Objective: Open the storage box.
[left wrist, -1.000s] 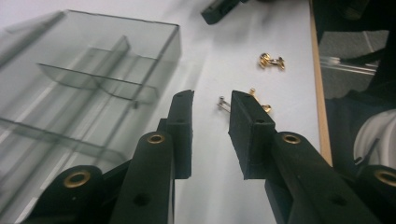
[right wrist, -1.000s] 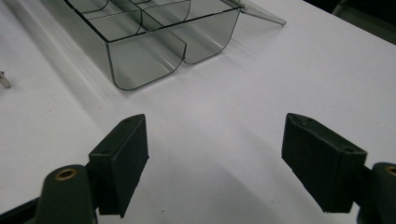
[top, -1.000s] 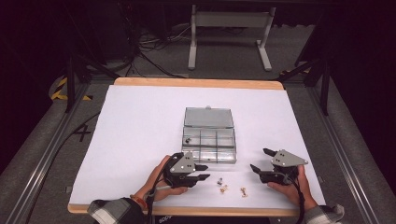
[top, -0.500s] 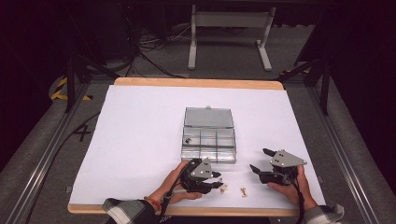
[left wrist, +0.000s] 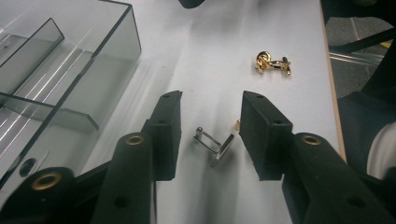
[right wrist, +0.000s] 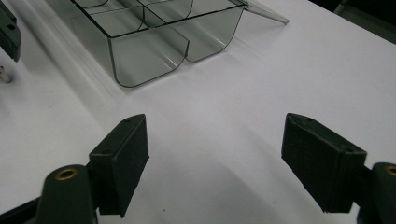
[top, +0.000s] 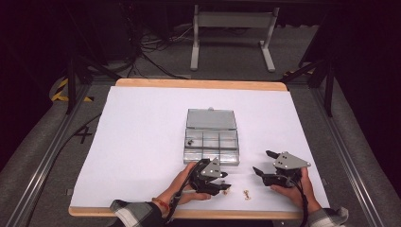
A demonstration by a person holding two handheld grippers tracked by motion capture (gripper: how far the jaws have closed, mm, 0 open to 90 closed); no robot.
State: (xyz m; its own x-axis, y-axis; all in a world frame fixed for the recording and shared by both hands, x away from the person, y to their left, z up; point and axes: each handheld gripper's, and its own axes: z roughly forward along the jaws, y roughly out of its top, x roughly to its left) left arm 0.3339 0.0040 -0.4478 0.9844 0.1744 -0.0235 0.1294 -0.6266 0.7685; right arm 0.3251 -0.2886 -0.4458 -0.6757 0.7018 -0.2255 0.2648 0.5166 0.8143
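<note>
The left tool has just been opening; the silver cufflink lies untouched between its jaws, long axis slanting across the gap.

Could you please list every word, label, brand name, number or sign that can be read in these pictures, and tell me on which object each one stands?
There is no readable text in these pictures.
Clear compartment box: no label or print.
Silver cufflink and gold cufflink: no engraving can be made out.
Left tool and right tool: plain black pads, no brand or number.
Floor: a yellow and black hazard stripe and a dark cross mark, signs without letters.
</note>
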